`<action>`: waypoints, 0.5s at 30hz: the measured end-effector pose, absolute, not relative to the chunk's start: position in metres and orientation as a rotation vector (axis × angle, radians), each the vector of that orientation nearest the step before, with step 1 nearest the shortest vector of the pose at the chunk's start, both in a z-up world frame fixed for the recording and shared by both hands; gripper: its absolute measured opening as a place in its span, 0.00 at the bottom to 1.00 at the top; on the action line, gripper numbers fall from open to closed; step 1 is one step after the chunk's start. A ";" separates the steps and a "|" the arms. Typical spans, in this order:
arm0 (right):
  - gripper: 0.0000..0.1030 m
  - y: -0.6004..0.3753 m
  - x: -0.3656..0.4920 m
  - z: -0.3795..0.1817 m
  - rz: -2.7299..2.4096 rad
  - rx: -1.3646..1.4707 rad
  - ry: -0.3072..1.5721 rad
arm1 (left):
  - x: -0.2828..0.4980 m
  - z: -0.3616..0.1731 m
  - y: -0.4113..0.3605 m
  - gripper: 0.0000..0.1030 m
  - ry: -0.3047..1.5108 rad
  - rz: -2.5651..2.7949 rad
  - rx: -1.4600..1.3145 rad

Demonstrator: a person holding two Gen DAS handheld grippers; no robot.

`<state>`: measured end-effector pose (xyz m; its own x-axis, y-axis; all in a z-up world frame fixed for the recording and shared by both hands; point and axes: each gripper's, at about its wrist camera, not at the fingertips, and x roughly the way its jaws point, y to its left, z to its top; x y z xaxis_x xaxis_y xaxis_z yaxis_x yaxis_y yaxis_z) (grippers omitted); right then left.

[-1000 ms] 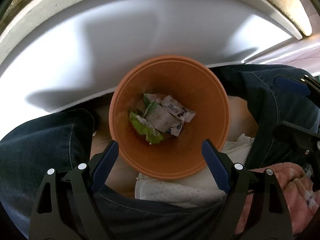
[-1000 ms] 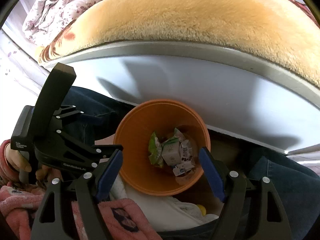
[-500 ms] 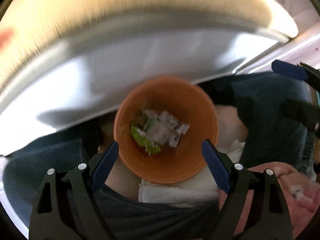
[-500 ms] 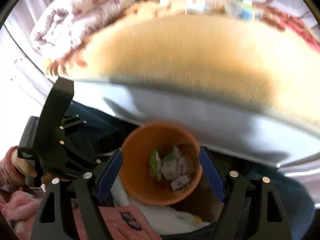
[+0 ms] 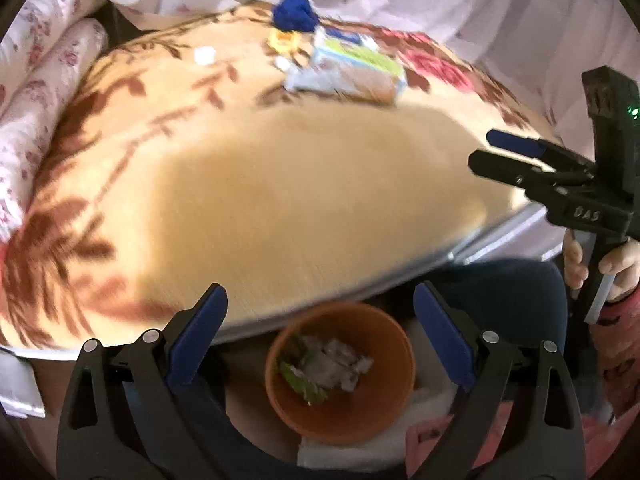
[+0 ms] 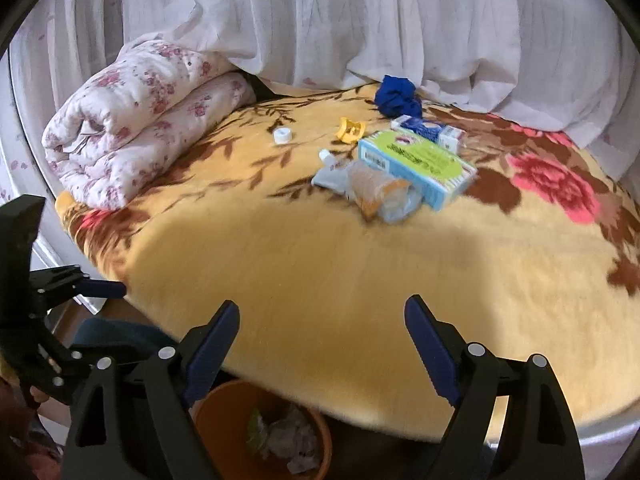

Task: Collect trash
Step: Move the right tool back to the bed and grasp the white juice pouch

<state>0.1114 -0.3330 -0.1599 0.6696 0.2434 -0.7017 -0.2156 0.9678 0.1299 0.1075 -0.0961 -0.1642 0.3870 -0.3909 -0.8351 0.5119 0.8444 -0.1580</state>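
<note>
On the far left we see a rolled floral quilt (image 6: 140,120) lying at the edge of a bed covered by a yellow blanket (image 6: 340,264) with brown leaves and pink roses, white curtains (image 6: 360,20) hanging behind it. Toward the middle of the blanket lies the trash: a white cap (image 6: 283,135), a yellow clip (image 6: 349,129), a crumpled clear wrapper (image 6: 378,192), a blue-and-green box (image 6: 416,168), a small blue-and-white carton (image 6: 430,130) and a blue crumpled cloth (image 6: 398,96). The orange bin (image 5: 340,372) sits below the bed's edge, already holding scraps. Our left gripper (image 5: 320,336) and right gripper (image 6: 322,344) both gape wide with nothing between the pads, their jaws having just been opening. Only the left wrist view shows a hand (image 5: 616,264) gripping the right tool's handle; only the right wrist view shows the quilt roll whole and the trash sharply.
</note>
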 end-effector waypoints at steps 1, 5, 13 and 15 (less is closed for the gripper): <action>0.81 -0.333 0.122 -0.159 0.244 0.028 0.794 | 0.117 -0.161 -0.096 0.89 1.019 -0.567 0.124; 0.81 -0.328 0.160 -0.156 0.224 -0.023 0.788 | 0.136 -0.155 -0.097 0.89 1.007 -0.545 0.112; 0.81 -0.310 0.242 -0.164 0.201 -0.142 0.855 | 0.174 -0.150 -0.091 0.89 1.011 -0.514 0.078; 0.81 -0.308 0.264 -0.172 0.211 -0.159 0.901 | 0.183 -0.151 -0.088 0.89 1.013 -0.500 0.066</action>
<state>0.2635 -0.3078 -0.1720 0.6025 0.1144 -0.7899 -0.2476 0.9676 -0.0487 0.1829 -0.0877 -0.1515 0.4273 -0.3697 -0.8251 0.4298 0.8859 -0.1744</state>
